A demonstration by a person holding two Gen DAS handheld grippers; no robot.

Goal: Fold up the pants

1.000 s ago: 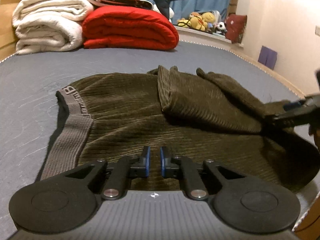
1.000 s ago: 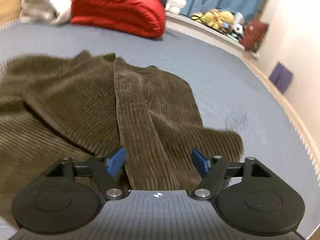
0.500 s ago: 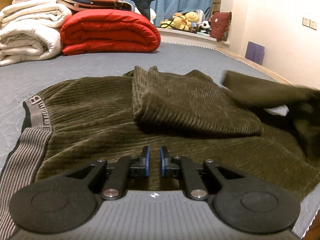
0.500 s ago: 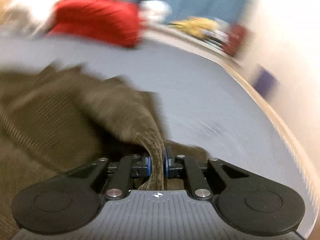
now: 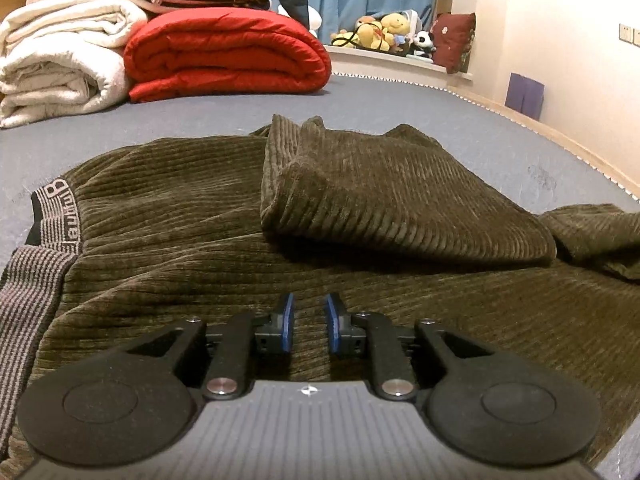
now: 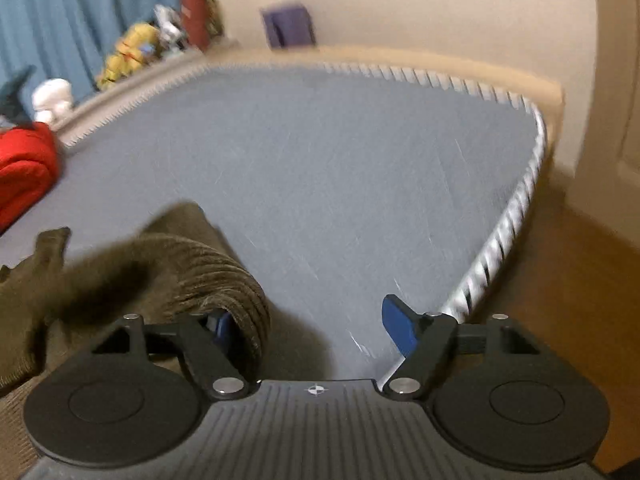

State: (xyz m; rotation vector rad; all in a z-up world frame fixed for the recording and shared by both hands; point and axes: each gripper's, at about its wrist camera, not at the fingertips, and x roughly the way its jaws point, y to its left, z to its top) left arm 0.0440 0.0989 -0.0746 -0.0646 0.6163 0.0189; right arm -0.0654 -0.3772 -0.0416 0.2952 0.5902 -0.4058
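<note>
Left gripper [image 5: 308,322]: jaws nearly together, a narrow gap between the blue pads [image 5: 286,322]. Nothing is pinched between them; the ribbed cloth seen through the gap lies below. The gripper sits low over the pants [image 5: 192,232], which are spread flat on the grey bed [image 5: 200,120].

Pants, left view: dark olive corduroy. The striped grey waistband [image 5: 36,272] lies left of the jaws, running toward the lower left edge of the frame. Ahead of the jaws and slightly right, one leg [image 5: 392,196] is folded back over the body of the pants, its hem end pointing away from the jaws. A further bit of the cloth bunches at the far right.

Beyond the pants, far ahead and left of the jaws: a rolled red quilt [image 5: 228,52], and white blankets [image 5: 60,60] stacked beside it. Stuffed toys [image 5: 384,32] sit on a ledge ahead and to the right.

Right gripper [image 6: 316,328]: jaws wide apart. The frame is motion-blurred. A rolled edge of the pants [image 6: 224,280] drapes against the inner side of the left finger, partly covering its blue pad [image 6: 222,326]. The right pad [image 6: 398,328] is bare and well apart from the cloth. Nothing is clamped. Ahead of these jaws is bare grey bed [image 6: 340,168]; its corner edge runs down the right side, with wooden floor [image 6: 568,280] beyond.
</note>
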